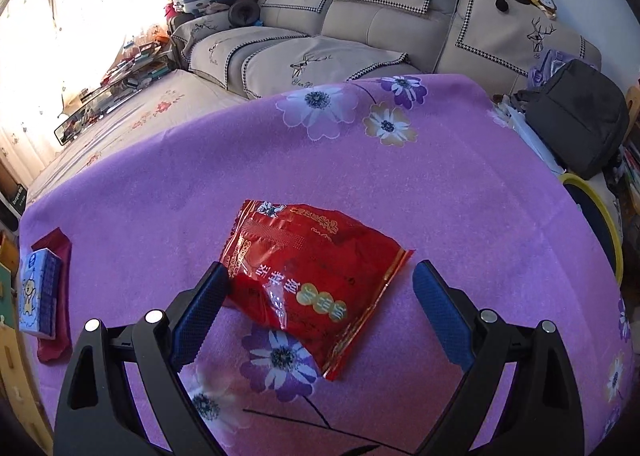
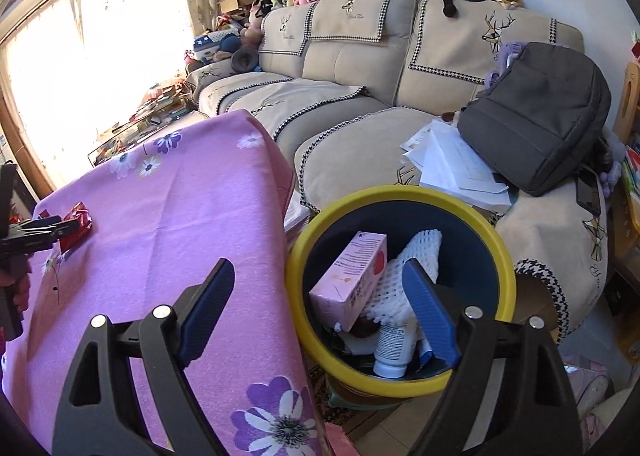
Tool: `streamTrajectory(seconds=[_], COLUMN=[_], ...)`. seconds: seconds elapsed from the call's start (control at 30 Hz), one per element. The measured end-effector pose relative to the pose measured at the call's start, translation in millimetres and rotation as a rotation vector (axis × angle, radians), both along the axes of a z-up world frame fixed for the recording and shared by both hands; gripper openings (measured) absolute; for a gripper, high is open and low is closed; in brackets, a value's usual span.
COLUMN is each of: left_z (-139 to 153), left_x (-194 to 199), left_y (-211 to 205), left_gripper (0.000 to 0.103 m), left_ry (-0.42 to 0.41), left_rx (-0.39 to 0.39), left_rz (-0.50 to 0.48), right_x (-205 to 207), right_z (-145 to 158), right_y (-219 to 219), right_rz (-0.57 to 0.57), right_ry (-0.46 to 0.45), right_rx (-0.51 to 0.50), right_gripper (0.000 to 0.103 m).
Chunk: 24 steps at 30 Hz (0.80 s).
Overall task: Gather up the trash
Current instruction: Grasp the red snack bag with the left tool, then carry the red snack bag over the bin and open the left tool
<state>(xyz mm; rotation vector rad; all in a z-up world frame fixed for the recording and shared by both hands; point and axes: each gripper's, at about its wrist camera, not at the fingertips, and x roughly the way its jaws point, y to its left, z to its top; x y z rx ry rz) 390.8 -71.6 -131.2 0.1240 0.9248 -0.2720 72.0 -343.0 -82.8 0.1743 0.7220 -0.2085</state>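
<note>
The red snack bag (image 1: 308,280), light, crinkly and slippery-looking, sits between the wide left tongs (image 1: 320,288), best pinched across its puffed middle.

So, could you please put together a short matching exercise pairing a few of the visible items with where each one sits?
Things:
1. red snack packet
2. pink carton
3. grey backpack
4. tissue pack

Places:
A. on the sofa, partly over papers
B. at the tablecloth's left edge, on a dark red packet
C. between the open left gripper's fingers
D. inside the yellow-rimmed bin

Pairs: 1-C, 2-D, 3-A, 4-B
</note>
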Motion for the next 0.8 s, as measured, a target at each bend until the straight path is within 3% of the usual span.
streamTrajectory(seconds=[0.23,0.37,0.47,0.6,0.8], left_z=[-14.6,-12.7,-9.6,-4.9,22.9], left_x=[13.6,9.5,4.8,-7.7,-40.7], left_y=[-7.0,-13.3,-21.9,-31.2,-58.5], left_gripper=[0.091,0.065,0.028,0.016,0.015], left_ry=[0.012,-0.014,-0.009,-0.029,-0.058], left_rx=[0.055,0.085,0.075,0.085,0.046], left_rz=[-0.028,-0.045,-0.063,-0.098,-0.179], right_x=[1.4,-0.4,-2.6,-6.7,-15.9], right_z=[0.3,-1.0,0.1,2.9,9.8], right_y=[-2.9,-3.9,-4.6,-4.9,-5.0], right_rz=[-0.001,0.000,0.002,0.008,0.005], right_ry=[0.002,0.000,-0.004,-0.014,-0.028], right_rx=[0.011,0.018,0.023,0.029,0.009], right_gripper=[0.081,0.081,0.081,0.081,0.081])
